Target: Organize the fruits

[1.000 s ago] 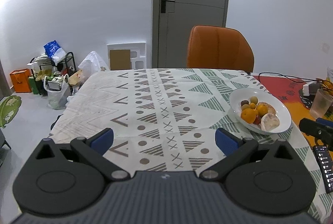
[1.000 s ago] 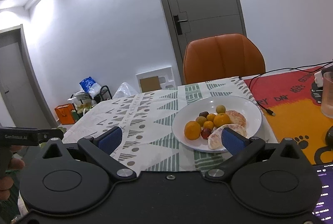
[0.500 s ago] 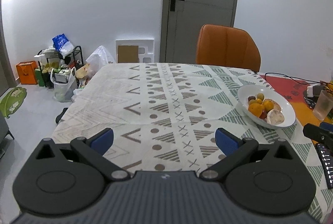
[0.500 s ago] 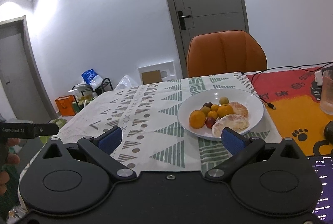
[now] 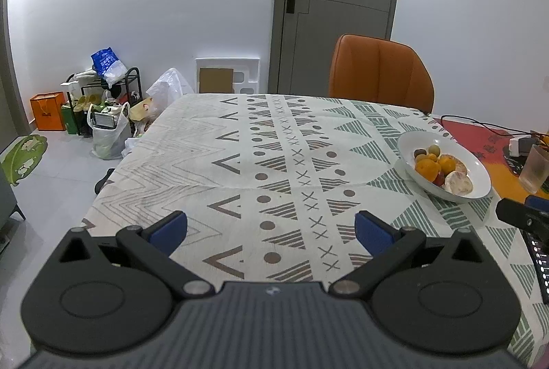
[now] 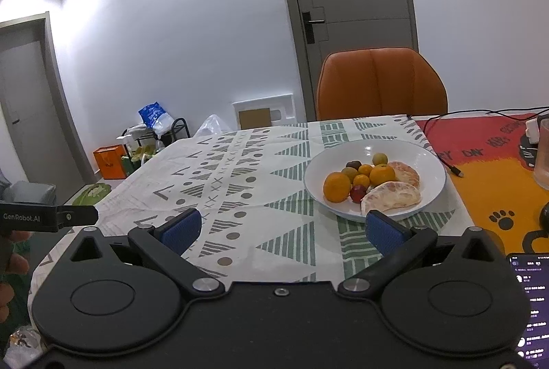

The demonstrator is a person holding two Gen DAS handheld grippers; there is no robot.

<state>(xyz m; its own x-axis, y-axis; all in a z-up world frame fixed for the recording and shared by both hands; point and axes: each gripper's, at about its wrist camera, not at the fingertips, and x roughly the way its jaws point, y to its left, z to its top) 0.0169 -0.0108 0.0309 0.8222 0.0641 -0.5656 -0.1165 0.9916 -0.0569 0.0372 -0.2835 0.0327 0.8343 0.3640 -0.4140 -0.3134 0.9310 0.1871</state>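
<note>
Fruits (image 6: 372,182) lie heaped together in the white bowl (image 6: 432,163), gathered for sorting; the left gripper (image 5: 271,228) and right gripper (image 6: 279,226) hover short of the bowl, both spread apart and empty.

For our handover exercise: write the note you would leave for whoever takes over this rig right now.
Left gripper: open, holding nothing, above the tablecloth.
Right gripper: open, holding nothing, just short of the plate.
All fruit in view lies on the plate: oranges, small fruits, two peeled segments.
That fits fruit already gathered or fruit waiting to be sorted; check which before moving anything.
</note>
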